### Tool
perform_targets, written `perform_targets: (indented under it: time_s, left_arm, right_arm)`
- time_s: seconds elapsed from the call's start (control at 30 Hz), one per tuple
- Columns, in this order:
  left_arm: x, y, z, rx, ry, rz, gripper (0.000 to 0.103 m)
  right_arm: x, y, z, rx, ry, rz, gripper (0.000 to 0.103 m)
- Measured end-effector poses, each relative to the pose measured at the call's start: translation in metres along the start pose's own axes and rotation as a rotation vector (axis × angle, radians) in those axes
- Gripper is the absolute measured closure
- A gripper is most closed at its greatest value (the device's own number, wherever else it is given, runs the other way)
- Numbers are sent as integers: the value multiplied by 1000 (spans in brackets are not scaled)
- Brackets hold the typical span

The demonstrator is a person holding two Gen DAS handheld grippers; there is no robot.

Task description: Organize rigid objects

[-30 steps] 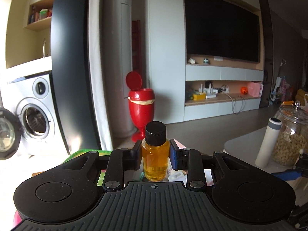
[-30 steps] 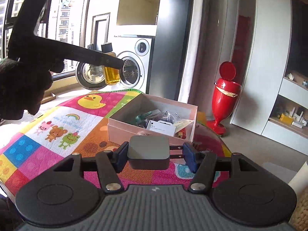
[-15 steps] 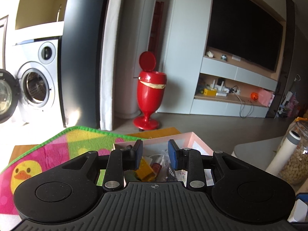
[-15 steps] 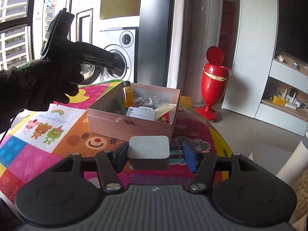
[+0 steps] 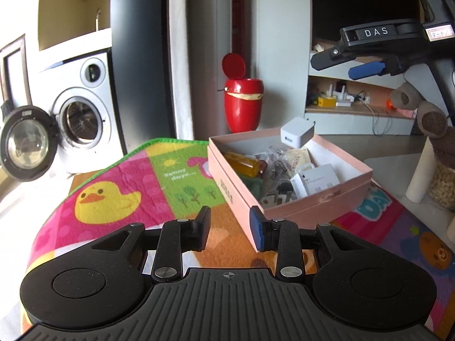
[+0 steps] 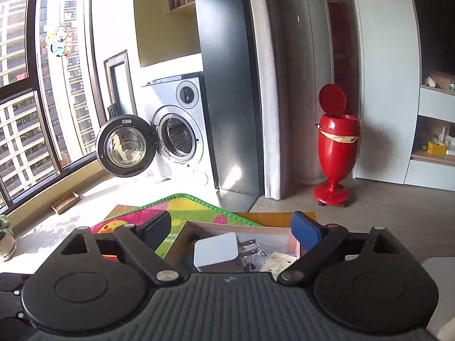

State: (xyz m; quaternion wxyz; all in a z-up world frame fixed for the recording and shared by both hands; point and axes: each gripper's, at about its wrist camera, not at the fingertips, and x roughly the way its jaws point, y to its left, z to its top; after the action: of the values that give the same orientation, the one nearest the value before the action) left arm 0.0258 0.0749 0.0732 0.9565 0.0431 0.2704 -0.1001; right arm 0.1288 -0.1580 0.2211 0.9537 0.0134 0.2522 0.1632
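The white charger hangs in mid-air just above the far rim of the pink box, in the upper middle of the left wrist view. In the right wrist view it sits low and central, prongs pointing right, between our right gripper jaws, which are opening wide; neither pad touches it, so it is free and falling. Beneath it the box already holds an amber bottle lying on its side, a white carton and some clear packets.

Our left gripper sits low in its frame above the colourful play mat on the tabletop, near the box's front corner. Its jaws are opening a little and nothing is between them.

What worries us: the charger appears close to the far rim, not over the middle. If it clips that edge it could bounce out onto the floor on the side of the red bin. Landing prongs-first on the heaped packets, it might tip or skid. Our left gripper is also near the box's corner; a careless sweep could nudge the light box and shift its contents.
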Motion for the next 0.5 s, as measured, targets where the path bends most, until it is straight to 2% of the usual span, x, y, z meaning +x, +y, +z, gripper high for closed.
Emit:
perform_targets:
  time_s: [0.17, 0.27, 0.4, 0.5]
  left_arm:
    - [-8, 14, -36, -67, 91, 30, 68]
    - [-3, 8, -50, -107, 135, 30, 68]
    - [14, -9, -61, -164, 209, -38, 69]
    - [21, -33, -60, -111, 184, -2, 59]
  right_arm:
    - [-11, 9, -53, -63, 87, -62, 10]
    - [-19, 12, -99, -62, 156, -108, 1]
    - [-15, 11, -148, -58, 259, -150, 0]
    - [-7, 8, -167, -32, 309, -165, 0]
